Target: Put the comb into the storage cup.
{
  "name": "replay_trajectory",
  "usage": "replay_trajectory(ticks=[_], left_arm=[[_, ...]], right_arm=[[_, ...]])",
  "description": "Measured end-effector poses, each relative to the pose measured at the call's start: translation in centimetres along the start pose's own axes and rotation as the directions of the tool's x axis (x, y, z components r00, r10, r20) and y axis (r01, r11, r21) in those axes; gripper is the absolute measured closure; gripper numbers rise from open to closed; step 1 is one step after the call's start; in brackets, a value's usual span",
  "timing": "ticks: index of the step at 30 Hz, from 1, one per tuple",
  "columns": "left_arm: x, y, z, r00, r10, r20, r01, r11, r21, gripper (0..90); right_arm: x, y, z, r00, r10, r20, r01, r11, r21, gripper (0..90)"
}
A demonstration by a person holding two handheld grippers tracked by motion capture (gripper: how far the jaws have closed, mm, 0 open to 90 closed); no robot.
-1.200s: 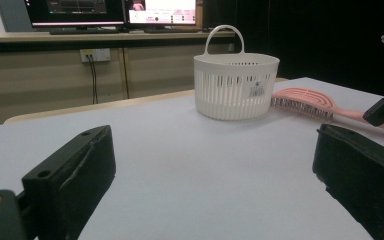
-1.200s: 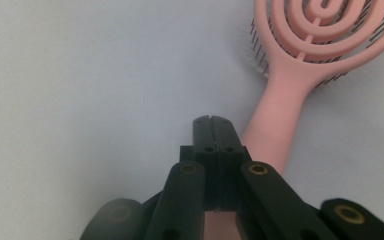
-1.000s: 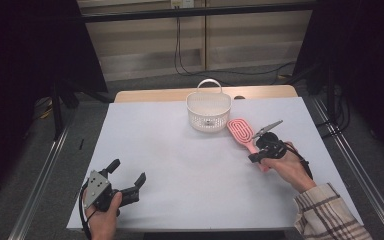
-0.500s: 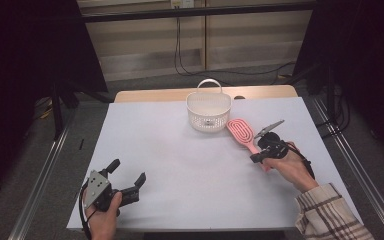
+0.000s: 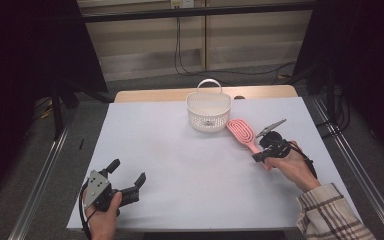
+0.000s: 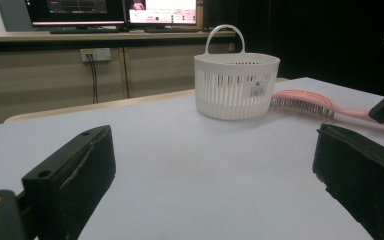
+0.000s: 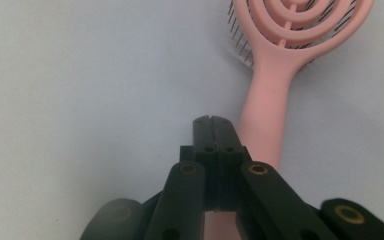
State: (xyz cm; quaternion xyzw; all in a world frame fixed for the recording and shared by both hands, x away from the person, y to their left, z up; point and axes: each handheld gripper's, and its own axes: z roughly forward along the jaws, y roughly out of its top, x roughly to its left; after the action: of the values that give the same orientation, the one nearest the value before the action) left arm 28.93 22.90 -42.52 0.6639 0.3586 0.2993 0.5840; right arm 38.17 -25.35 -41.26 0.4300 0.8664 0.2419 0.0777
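A pink hairbrush (image 5: 242, 131) lies on the white table just right of a white handled basket (image 5: 208, 112). My right gripper (image 5: 259, 154) is shut, its tips down at the brush's handle. In the right gripper view the shut jaws (image 7: 213, 122) rest against the left side of the pink handle (image 7: 267, 115), with nothing between them. My left gripper (image 5: 126, 172) stands open near the front left edge, holding nothing. Past its wide-apart jaws (image 6: 215, 165), the left gripper view shows the basket (image 6: 236, 85) and the brush (image 6: 305, 102) behind it.
The white table top (image 5: 170, 150) stretches between the two hands. A wooden strip (image 5: 150, 95) runs along its far edge. Metal rails (image 5: 45, 170) flank both sides. Monitors (image 6: 110, 10) stand on a shelf beyond the table.
The brush has turned slightly, its head swinging a little to the right, and my right gripper has shifted a little along the handle. The left gripper has stayed put.
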Motion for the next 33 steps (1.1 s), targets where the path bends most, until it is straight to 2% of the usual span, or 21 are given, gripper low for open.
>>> replay_trajectory(ticks=[15,22,26,31,33], left_arm=[[0.0,0.0,0.0,1.0000,-0.001,0.000,0.001,1.0000,-0.002,3.7],[0.0,0.0,0.0,1.0000,0.001,0.000,-0.001,1.0000,-0.001,3.7],[0.0,0.0,0.0,1.0000,0.000,0.000,0.000,1.0000,-0.002,3.7],[0.0,0.0,0.0,1.0000,-0.002,0.000,0.002,1.0000,-0.004,3.7],[0.0,0.0,0.0,1.0000,-0.002,0.001,0.002,1.0000,-0.004,3.7]], right_arm=[[-0.5,-0.1,-0.3,0.9997,0.006,0.023,-0.007,1.000,0.010,90.0],[-0.9,-0.3,-0.9,0.9994,0.017,0.029,-0.017,1.000,-0.009,90.0],[-0.8,-0.3,-0.8,0.9998,0.017,0.009,-0.017,1.000,-0.021,90.0],[-0.8,-0.3,-0.9,0.9992,0.026,-0.031,-0.028,0.997,-0.070,90.0],[-0.7,-0.2,-1.1,0.9992,0.021,-0.034,-0.024,0.995,-0.096,90.0]])
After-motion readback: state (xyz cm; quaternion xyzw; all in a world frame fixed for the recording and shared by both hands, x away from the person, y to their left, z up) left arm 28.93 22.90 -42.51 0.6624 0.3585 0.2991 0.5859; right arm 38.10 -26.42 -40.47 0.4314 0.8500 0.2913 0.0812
